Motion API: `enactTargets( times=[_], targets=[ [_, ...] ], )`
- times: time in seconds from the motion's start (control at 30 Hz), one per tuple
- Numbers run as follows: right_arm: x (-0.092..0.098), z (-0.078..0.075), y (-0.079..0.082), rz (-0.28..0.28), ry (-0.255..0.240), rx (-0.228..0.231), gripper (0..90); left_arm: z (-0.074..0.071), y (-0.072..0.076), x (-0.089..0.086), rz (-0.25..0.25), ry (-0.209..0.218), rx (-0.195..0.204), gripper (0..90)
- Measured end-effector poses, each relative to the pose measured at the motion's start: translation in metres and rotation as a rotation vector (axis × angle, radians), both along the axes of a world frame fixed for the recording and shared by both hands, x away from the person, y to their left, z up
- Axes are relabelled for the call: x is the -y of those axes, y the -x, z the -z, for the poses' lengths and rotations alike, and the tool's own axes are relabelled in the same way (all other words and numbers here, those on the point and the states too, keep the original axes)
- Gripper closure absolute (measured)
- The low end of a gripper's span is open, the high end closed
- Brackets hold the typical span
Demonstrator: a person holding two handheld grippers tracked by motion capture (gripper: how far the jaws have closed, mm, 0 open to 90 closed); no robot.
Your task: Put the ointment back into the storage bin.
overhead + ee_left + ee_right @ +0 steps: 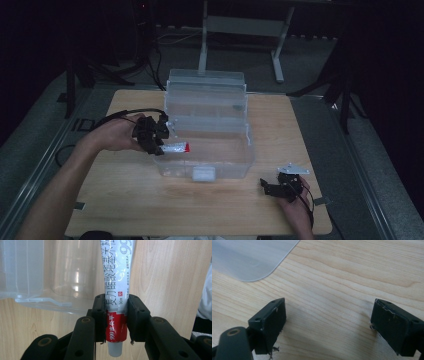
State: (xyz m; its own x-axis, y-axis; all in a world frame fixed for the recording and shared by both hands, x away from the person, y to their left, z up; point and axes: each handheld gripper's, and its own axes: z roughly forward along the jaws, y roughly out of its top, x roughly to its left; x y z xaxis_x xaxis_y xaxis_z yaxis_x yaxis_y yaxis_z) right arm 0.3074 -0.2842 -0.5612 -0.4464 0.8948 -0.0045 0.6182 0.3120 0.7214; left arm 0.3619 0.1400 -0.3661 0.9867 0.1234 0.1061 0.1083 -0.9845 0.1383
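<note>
We hold a soft white and red ointment tube with a white cap (117,302) in our left gripper (116,317). The two black jaws pinch the tube near its cap end, where the red band is. In the high view the tube (175,147) sticks out level toward 3 o'clock, over the left wall of the big clear plastic box with its lid open (220,167). The box sits in the middle of the light wooden table (125,200). A small white thing (203,174) lies inside the box at its 6 o'clock wall; we cannot tell what it is.

Our right gripper (272,189) rests on the table at 4 o'clock from the box. Its jaws are spread wide with nothing between them (327,322).

What could go wrong? The tube is soft and smooth, so it could slip out if we tip it. If we let go too soon, it could hit the box wall and fall on the table. A hard squeeze could dent the tube.

The left gripper view shows us the writing on the tube and just where the jaws bite. The high view shows us where the tube is over the box. The right gripper view shows a corner of the box (249,260) up close.
</note>
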Motion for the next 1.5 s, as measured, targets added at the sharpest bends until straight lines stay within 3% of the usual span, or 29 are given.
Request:
enactTargets(
  times=[0.5,1.5],
  targets=[
    [0.000,0.000,0.000,-0.001,0.000,0.000,12.8,-0.003,-0.005,0.012,0.017,-0.004,0.009,70.8],
    [0.000,0.000,0.000,0.000,0.000,0.000,12.7,0.013,-0.013,0.026,0.010,-0.029,-0.018,70.7]
  ],
)
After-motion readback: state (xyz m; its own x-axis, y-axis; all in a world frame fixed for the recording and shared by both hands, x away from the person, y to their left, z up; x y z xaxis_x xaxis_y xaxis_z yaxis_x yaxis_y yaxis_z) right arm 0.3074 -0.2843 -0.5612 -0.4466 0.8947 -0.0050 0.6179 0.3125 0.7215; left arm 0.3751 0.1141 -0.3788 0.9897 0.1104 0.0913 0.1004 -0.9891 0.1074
